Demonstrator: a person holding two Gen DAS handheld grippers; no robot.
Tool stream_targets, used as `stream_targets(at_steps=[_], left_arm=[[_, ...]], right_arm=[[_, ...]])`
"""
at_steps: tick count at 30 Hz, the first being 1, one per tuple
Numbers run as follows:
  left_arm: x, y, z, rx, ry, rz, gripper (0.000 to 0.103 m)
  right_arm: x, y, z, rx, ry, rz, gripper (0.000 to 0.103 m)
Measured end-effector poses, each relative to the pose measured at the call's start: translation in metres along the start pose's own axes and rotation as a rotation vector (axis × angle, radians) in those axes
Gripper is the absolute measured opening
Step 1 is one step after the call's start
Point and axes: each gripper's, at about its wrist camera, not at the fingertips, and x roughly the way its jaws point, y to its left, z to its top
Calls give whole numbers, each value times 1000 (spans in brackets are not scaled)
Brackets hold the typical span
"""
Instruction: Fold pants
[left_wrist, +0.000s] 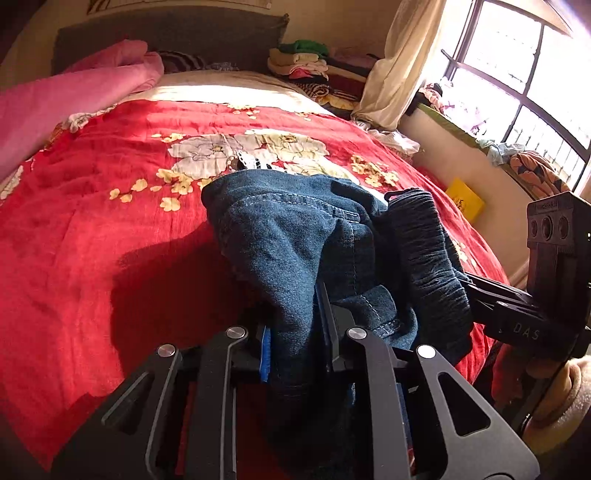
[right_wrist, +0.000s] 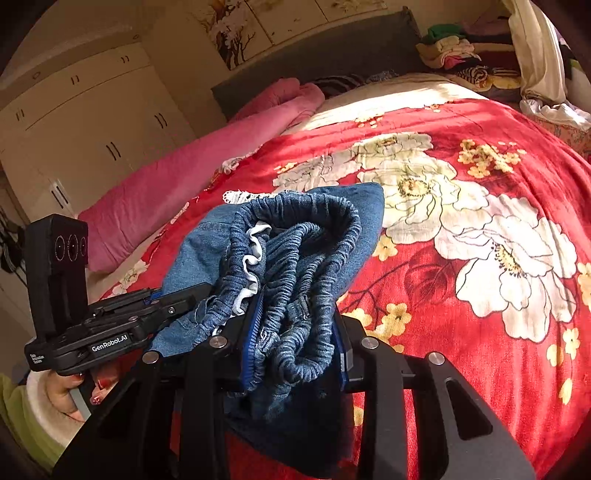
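Note:
Blue denim pants (left_wrist: 288, 229) with a gathered elastic waistband (right_wrist: 314, 229) are bunched up and held just above the red floral bedspread (left_wrist: 92, 221), casting a shadow on it. My left gripper (left_wrist: 295, 325) is shut on a fold of the denim, which drapes over its fingers. My right gripper (right_wrist: 295, 332) is shut on the crumpled waistband, with cloth hiding its fingertips. The two grippers sit close side by side. The right one shows at the right edge of the left wrist view (left_wrist: 487, 295), and the left one at the left of the right wrist view (right_wrist: 177, 299).
A pink quilt (right_wrist: 166, 181) lies along the bed's left side. Stacked clothes (left_wrist: 303, 62) sit by the grey headboard (left_wrist: 166, 33). On the right are a curtain, a window (left_wrist: 517, 74) and a yellow item (left_wrist: 464, 203) by the wall. A white wardrobe (right_wrist: 92, 122) stands left. A hand (right_wrist: 66, 395) holds the left gripper.

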Motion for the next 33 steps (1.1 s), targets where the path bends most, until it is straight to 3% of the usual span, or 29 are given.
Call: stream_targets(at_steps=[6, 18, 33], left_arm=[[-11, 2, 23, -20, -24, -13, 12], [-13, 12, 80, -21, -85, 32, 12], [25, 33, 93, -35, -51, 62, 12]], right_arm=[[-15, 13, 24, -51, -50, 7, 30], [4, 19, 77, -71, -99, -1, 30], [50, -3, 93, -74, -45, -35, 30]])
